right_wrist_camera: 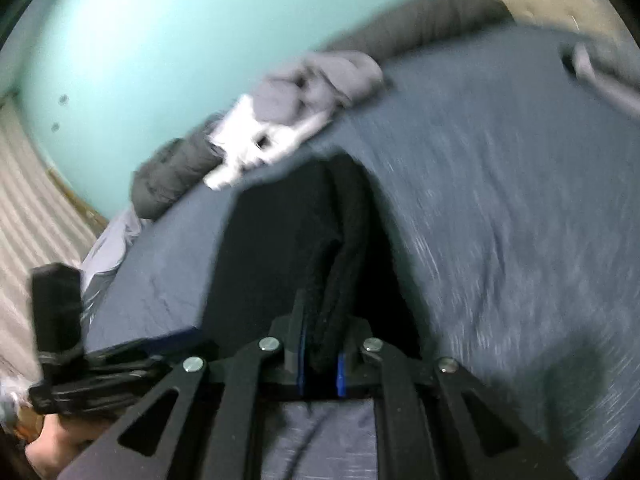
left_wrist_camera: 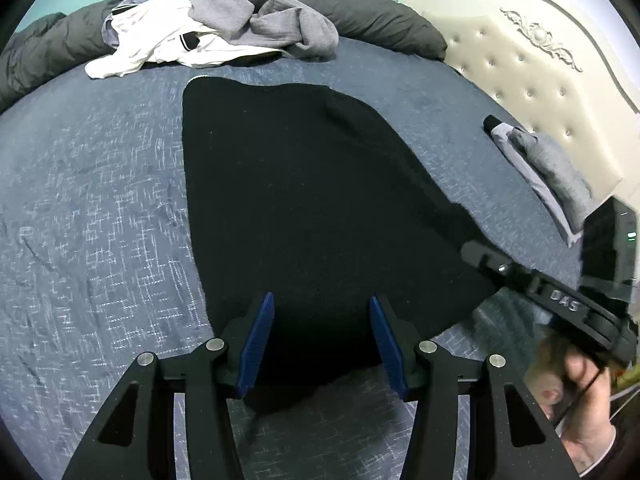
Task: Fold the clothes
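A black garment (left_wrist_camera: 312, 200) lies spread flat on the blue bedspread (left_wrist_camera: 100, 220), its near hem at the foot of the frame. The left gripper (left_wrist_camera: 322, 312) angles steeply down over that hem, blue pads (left_wrist_camera: 256, 344) standing apart with the cloth below and between them — not pressed on it.

The right gripper (right_wrist_camera: 320, 344) reaches in from the garment's right edge, tilted more shallowly and rolled, so the bed slants across its view. Its jaws are closed on a bunched ridge of the black garment (right_wrist_camera: 344, 260), the fold rising between the pads. In the left wrist view the right gripper (left_wrist_camera: 480, 256) shows as a black body at the cloth's corner, with the person's hand (left_wrist_camera: 576, 392) wrapped round its handle below. The right wrist view is blurred.

At the far edge of the bed a heap of grey and white clothes (left_wrist_camera: 216, 28) rests against a dark duvet (left_wrist_camera: 380, 20). A folded pile (left_wrist_camera: 548, 172) sits near the cream headboard (left_wrist_camera: 532, 64).
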Motion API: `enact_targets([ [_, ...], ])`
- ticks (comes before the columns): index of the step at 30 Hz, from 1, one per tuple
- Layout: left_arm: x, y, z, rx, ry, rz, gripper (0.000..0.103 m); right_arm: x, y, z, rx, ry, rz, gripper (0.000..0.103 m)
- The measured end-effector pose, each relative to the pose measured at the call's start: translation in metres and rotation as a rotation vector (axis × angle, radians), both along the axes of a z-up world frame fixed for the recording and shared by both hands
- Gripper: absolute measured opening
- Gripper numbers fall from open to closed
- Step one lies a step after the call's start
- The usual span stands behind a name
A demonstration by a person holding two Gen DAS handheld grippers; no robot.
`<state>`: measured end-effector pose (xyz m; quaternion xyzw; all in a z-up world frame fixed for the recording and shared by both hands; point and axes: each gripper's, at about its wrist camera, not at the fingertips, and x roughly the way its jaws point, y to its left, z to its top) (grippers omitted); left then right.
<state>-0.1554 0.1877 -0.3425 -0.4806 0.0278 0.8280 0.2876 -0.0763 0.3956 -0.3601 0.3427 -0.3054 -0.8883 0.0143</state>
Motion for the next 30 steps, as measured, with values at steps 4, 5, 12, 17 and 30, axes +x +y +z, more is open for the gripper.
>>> enact_targets([
  [4,0.0,-0.001,0.006,-0.013,0.006,0.002,0.054,0.001,0.011,-0.009,-0.058,-0.023,-0.032,0.018],
  [5,0.0,-0.003,0.008,-0.014,0.013,0.011,0.054,0.002,0.012,-0.008,-0.053,-0.024,-0.039,0.027],
  [12,-0.002,-0.004,0.009,-0.032,0.031,0.035,0.053,0.01,0.016,0.033,0.009,0.103,-0.084,0.043],
  [17,0.002,-0.003,0.002,-0.035,0.043,0.041,0.053,-0.007,-0.01,0.032,0.068,0.087,0.05,0.019],
  [30,0.007,-0.003,0.004,-0.047,0.05,0.002,0.053,-0.025,-0.003,-0.024,0.101,-0.165,0.017,0.0],
])
